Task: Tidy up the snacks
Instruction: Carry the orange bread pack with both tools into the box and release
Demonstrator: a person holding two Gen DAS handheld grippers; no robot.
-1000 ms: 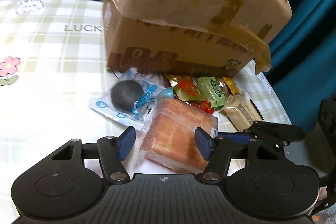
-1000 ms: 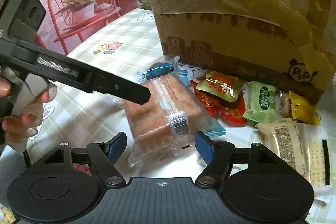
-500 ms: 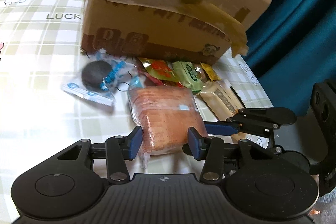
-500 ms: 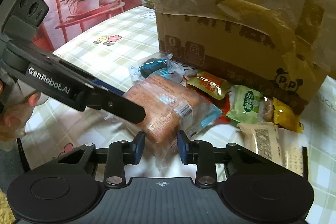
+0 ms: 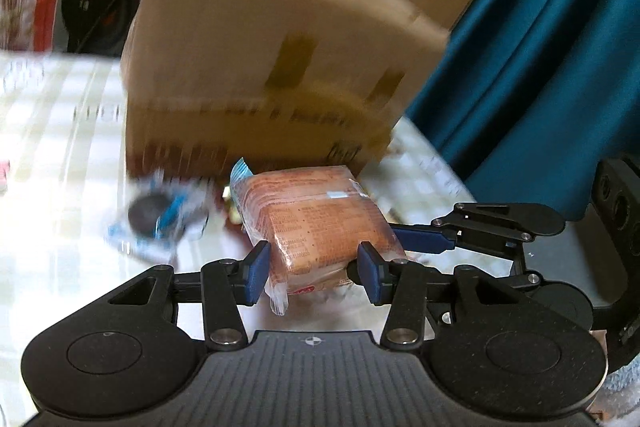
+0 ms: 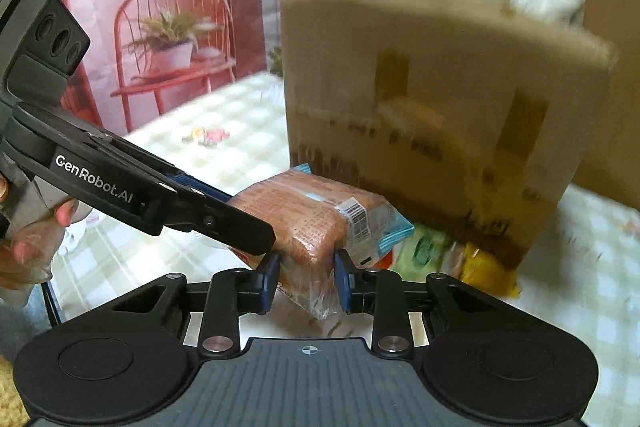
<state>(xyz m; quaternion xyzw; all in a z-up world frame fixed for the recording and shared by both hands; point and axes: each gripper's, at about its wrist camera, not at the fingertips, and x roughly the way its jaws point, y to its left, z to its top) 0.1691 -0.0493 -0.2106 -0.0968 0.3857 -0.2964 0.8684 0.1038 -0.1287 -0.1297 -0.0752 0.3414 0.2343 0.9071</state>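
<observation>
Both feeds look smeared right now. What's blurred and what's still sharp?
Left wrist view: cardboard box and round dark snack streak with motion blur; biscuit pack and left gripper stay sharp. Right wrist view: box and the packets under it smear; pack, right gripper and backdrop read clearly.

Cardboard box (image 5: 260,67) blocks straight ahead, its flap rising above both grippers. Loose snacks crowd the table along its base: dark round one in blue wrap (image 5: 160,219) ahead-left, green (image 6: 428,247) and yellow (image 6: 484,267) packets ahead-right. Left gripper (image 5: 314,273) and right gripper (image 6: 306,281) sit close, both clamped on the same biscuit pack (image 5: 316,215). Bare checked tablecloth (image 5: 52,167) left of the box.
</observation>
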